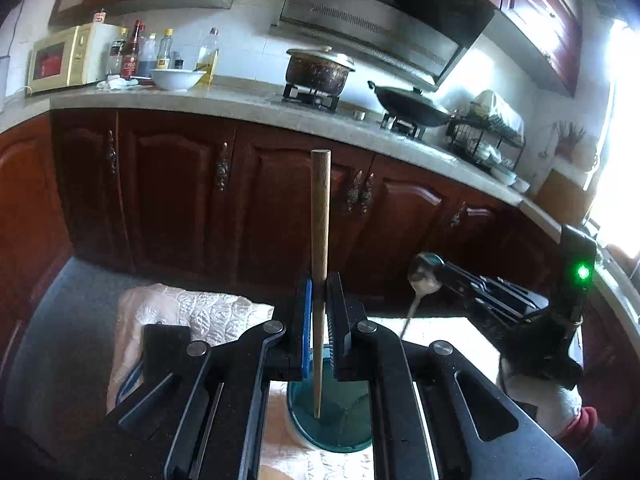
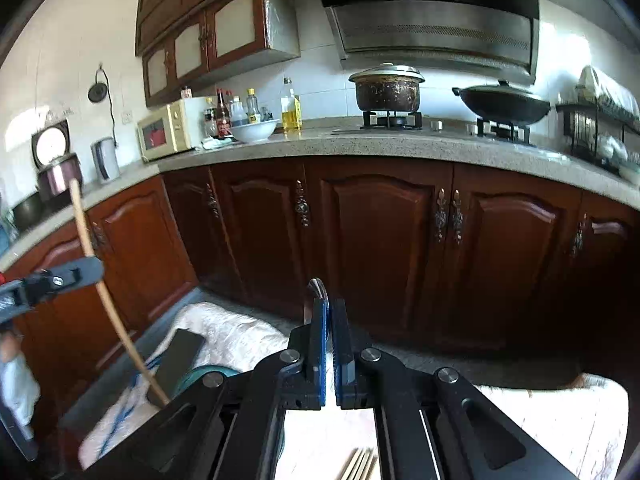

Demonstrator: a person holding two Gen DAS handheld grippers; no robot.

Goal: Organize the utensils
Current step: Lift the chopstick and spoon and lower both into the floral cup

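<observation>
Two grippers hold utensils above the tabletop (image 1: 440, 332): left gripper (image 1: 319, 292) fingers clamp a wooden chopstick (image 1: 320, 216) upright, thin end down, and right gripper (image 2: 329, 316) fingers pinch a spoon (image 1: 424, 276), bowl up.

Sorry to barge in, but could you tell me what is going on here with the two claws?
A person is sorting utensils with a claw in each hand. The left claw is shut on a wooden chopstick, held upright over a teal holder. The right claw is shut on a metal spoon. More chopsticks lie on the cloth-covered table below.
</observation>
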